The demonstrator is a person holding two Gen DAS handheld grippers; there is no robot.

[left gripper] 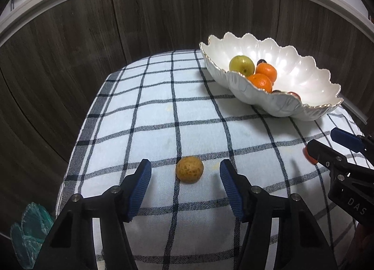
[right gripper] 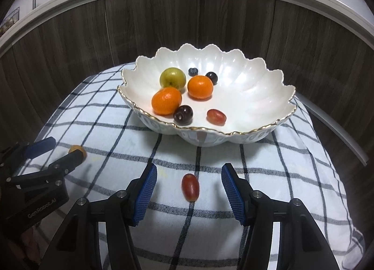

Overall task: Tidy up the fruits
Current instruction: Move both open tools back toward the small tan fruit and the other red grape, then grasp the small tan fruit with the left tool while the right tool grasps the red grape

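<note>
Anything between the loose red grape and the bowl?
No. In the right wrist view only bare checked cloth lies between the red grape and the bowl.

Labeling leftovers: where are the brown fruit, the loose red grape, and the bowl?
brown fruit (left gripper: pixel 189 169), left wrist view, its middle
red grape (right gripper: pixel 190 187), right wrist view, its middle
bowl (right gripper: pixel 257 87), right wrist view, bare inner wall

Two tangerines (right gripper: pixel 200 87), two red grapes (right gripper: pixel 190 187)

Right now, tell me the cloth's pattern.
White cloth with dark check lines, clearest in the right wrist view.
</note>
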